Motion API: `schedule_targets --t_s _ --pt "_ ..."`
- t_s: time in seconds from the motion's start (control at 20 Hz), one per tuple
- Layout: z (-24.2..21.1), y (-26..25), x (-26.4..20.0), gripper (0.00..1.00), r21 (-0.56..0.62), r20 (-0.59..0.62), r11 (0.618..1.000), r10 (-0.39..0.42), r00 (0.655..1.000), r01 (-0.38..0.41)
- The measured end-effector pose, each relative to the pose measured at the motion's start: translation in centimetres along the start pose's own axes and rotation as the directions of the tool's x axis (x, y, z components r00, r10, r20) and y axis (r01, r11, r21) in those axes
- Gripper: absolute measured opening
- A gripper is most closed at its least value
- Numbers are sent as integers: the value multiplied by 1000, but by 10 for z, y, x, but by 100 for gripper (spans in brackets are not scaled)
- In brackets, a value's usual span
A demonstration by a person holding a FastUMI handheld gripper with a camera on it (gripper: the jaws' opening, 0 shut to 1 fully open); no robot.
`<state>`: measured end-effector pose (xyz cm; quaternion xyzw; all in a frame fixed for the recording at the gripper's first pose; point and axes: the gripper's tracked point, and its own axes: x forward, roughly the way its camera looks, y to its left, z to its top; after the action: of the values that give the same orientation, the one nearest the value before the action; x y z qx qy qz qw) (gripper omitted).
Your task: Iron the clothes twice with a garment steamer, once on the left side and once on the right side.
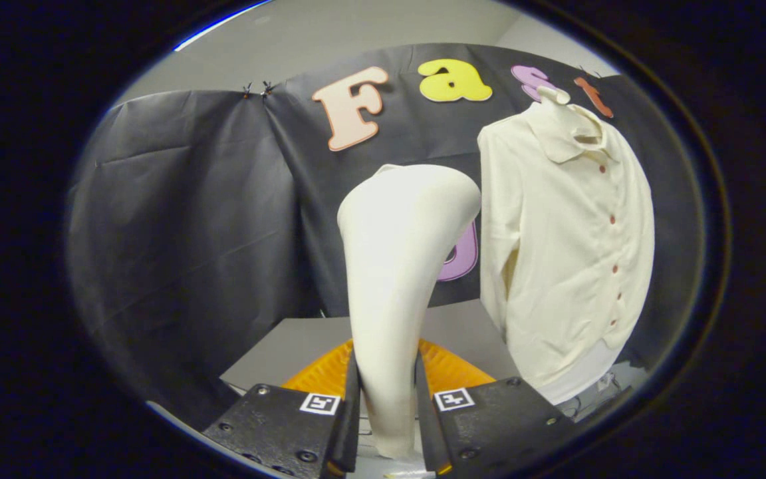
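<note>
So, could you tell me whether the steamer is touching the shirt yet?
No, the steamer, gripped between the fingers, stands apart from the shirt.

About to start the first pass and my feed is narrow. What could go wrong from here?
1. The tool is shut on the steamer low on its handle; the wide head sits high above the fingers, so it may tip or twist in the grip.
2. The shirt hangs off to the right, with the steamer not yet touching it; a hasty swing could push the garment aside.
3. The buttons could catch the steamer head.

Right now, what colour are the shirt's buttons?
Reddish brown, down the cream shirt front; gripper view.
</note>
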<state>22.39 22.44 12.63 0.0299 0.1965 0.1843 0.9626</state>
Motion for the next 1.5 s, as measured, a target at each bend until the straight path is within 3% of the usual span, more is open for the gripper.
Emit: schedule_targets --t_s 0.4,0.8,1.15,1.5 --pt "38 -95 -6 37 96 43 982 -166 985 162" --pt "62 -213 12 38 152 85 929 -353 932 338" --pt "36 -229 59 38 178 24 933 -321 947 312" --pt "11 -226 73 38 212 -16 936 -284 959 280"
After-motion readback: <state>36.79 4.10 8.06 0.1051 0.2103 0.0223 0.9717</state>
